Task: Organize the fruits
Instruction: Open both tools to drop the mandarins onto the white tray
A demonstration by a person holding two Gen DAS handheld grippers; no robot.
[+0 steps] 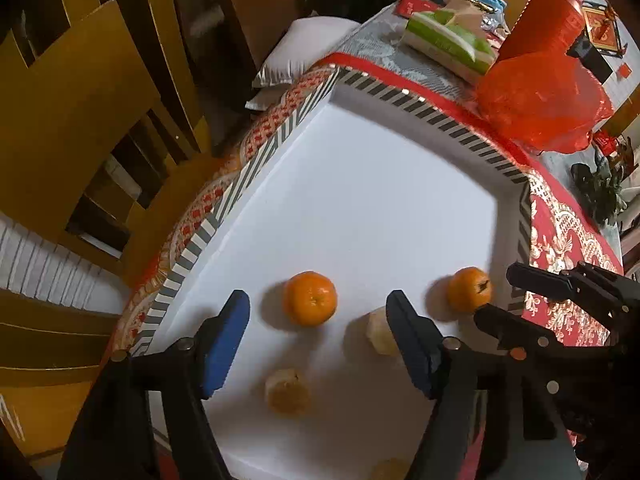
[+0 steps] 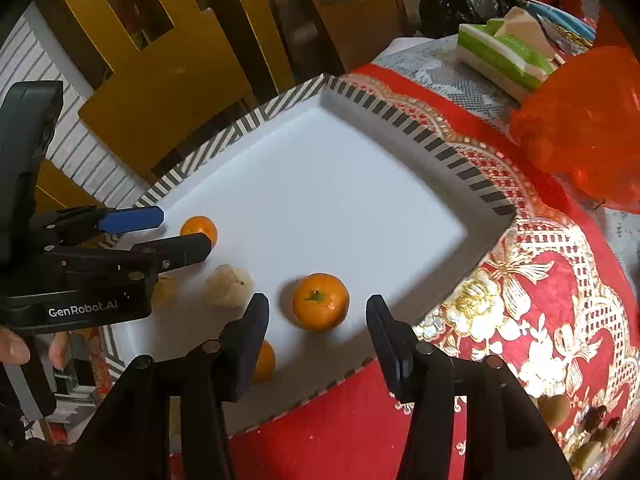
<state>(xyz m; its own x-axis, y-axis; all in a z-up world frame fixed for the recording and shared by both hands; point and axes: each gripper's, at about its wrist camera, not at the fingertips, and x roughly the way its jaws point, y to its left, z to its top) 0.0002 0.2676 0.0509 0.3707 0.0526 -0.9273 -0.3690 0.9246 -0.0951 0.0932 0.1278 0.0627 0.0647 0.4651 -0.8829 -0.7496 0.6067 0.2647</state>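
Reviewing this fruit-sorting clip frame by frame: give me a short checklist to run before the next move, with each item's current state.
1. Left gripper open, nothing between its pads: ok.
2. Right gripper open, not pressing the tangerine in front of it: ok.
3. Both whole tangerines, the other included, sit inside the tray: ok.
4. Peeled fruit lies close by the left gripper's finger; clearance: cannot tell.
5. Grippers apart from each other: ok.
6. Red bag outside the tray: ok.

place: home dining room | cues: wooden chairs (image 1: 80,128), embroidered red tablecloth (image 2: 540,280), tissue pack (image 1: 448,44)
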